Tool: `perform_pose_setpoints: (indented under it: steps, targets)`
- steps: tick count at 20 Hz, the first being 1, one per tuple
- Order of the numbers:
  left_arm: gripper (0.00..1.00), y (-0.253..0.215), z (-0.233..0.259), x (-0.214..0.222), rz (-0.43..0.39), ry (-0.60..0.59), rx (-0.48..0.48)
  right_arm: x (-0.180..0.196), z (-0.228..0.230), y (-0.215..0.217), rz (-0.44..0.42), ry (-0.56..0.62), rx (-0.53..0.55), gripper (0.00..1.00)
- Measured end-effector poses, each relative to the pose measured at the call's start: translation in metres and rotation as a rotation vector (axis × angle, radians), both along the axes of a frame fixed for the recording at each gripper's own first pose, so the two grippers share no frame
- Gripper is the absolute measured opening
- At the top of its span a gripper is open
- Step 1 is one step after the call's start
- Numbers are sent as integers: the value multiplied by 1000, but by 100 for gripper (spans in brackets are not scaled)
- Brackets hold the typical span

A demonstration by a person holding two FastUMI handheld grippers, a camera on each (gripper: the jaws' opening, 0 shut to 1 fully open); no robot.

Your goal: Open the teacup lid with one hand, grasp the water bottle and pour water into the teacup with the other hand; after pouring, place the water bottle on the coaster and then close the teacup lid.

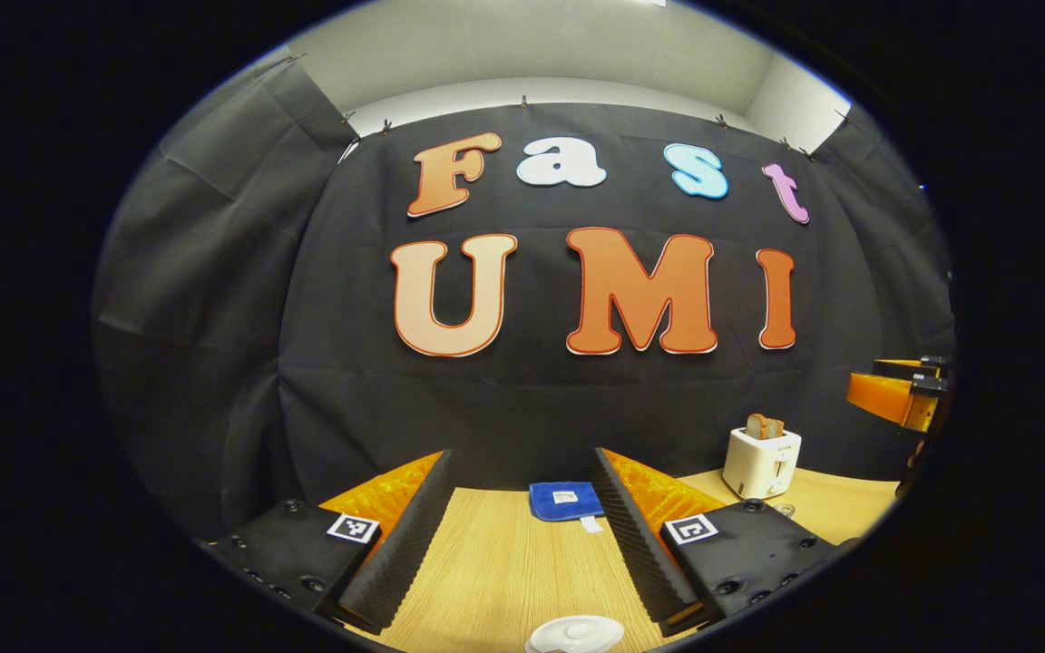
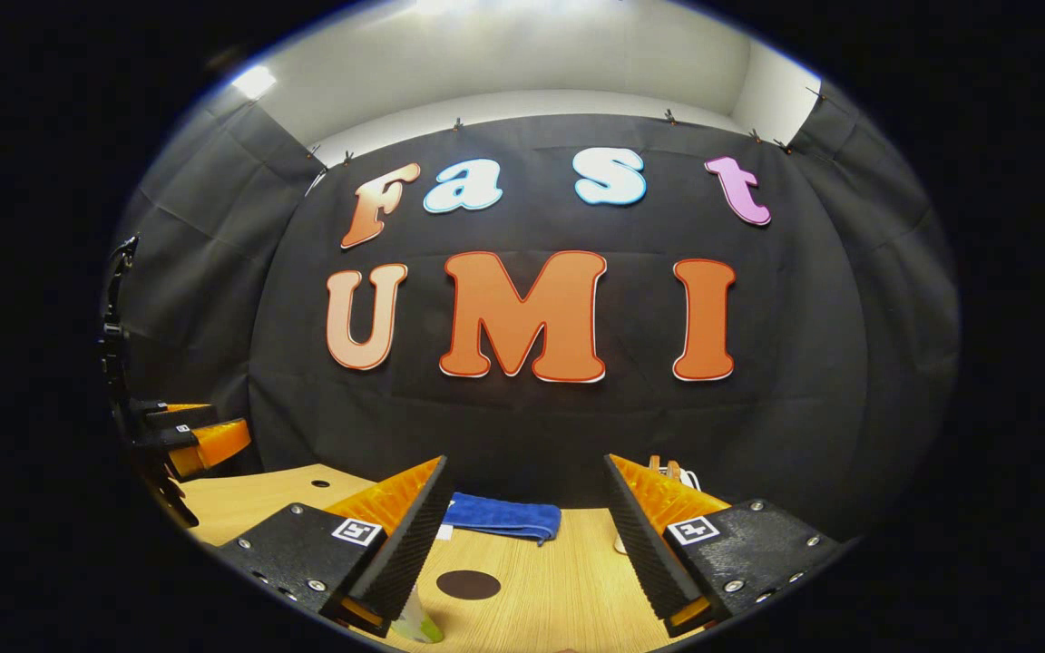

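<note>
1. At the bottom edge of the left gripper view, the white teacup lid (image 1: 574, 634) sits on the wooden table (image 1: 504, 580), just below the gap between the two fingers and touching neither
2. Above it, the left gripper (image 1: 522, 535) has its jaws spread wide, with nothing between the ribbed pads
3. Farther on, a folded blue cloth (image 1: 563, 500) lies at the table's back edge, and a white toaster (image 1: 761, 461) with bread in its slots stands to the right of it
4. Low in the right gripper view, a pale green object (image 2: 415, 626), perhaps the water bottle, shows just under the left-hand finger; too little shows to tell for sure
5. Over the table (image 2: 568, 589), the right gripper (image 2: 527, 544) is also wide apart and holds nothing
6. Beyond its fingers, the dark round coaster (image 2: 468, 585) lies flat on the wood, bare, with the blue cloth (image 2: 502, 515) behind it
7. Far to the left in that view, the other gripper's orange fingers (image 2: 205, 442) hang above the table
</note>
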State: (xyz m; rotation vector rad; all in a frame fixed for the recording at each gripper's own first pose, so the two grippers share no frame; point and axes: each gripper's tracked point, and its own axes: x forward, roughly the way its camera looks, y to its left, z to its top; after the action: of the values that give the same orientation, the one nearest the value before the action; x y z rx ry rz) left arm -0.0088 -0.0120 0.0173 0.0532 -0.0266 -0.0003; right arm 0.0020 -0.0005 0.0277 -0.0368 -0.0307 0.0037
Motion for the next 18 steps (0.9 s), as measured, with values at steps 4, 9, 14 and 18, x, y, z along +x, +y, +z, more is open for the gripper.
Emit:
perform_pose_setpoints:
  steps: [4,9,14,18]
  targets:
    - [99,2,-2,0,17,11,25,1,1,2,3,-1,-25,98]
    - [99,1,-40,-1,1,70,40,-2,-36,9,35,69,-33,98]
    - [99,-7,-93,-2,-21,183,58,-10,-53,14,69,90,-42,98]
    - [99,-10,-123,-6,-38,245,46,-19,-77,20,108,129,-68,98]
